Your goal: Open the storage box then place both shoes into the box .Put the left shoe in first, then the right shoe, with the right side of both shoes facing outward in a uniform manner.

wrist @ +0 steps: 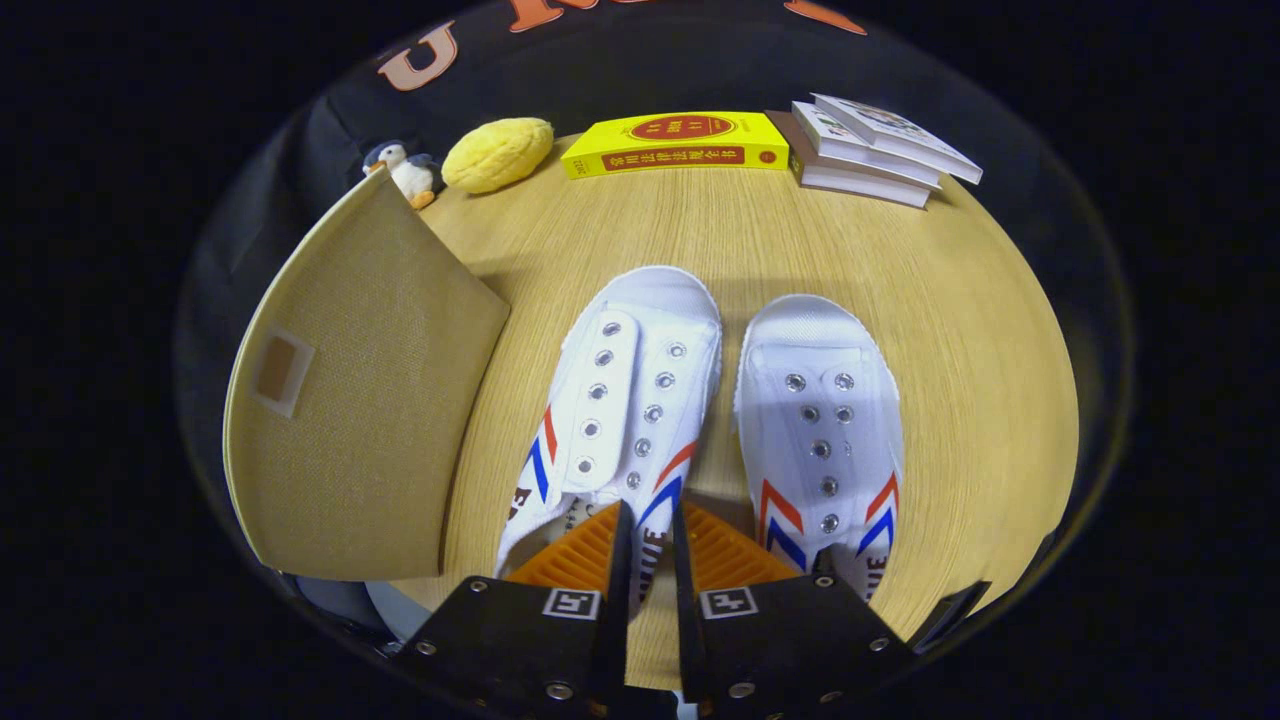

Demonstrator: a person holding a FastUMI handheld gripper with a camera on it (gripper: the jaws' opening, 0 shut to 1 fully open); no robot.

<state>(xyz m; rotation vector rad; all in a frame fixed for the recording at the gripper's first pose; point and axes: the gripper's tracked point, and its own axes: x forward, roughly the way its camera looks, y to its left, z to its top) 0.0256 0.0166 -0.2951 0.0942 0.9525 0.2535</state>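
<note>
**Fingers pinched on the left-hand shoe's side wall**

Fingers (650, 560) drawn close together, a narrow gap between them, clamped on the side wall of the left-hand shoe (615, 410) near its heel opening, one finger inside the opening, the other outside it. Gripping that shoe, with both pads pressing on the canvas edge.

Ahead of the fingers: the held shoe stretching away, toe pointing forward, white canvas with metal eyelets and red and blue chevron stripes on its flanks. Just to the right of the fingers: the second shoe (820, 420), same pattern, parallel to the first and close beside it, not touching the fingers, sole flat on the wooden table (960, 330).

To the left of the fingers: the beige fabric storage box (350, 400), its lid or flap tilted up, a small label pocket on the cloth face. Interior hidden from here.

Well beyond the fingers, at the far side of the table: a small penguin toy (405, 170), a yellow plush lump (497, 153), a yellow book (675, 145) lying flat, and a stack of pale books (870, 150) to its right.
</note>
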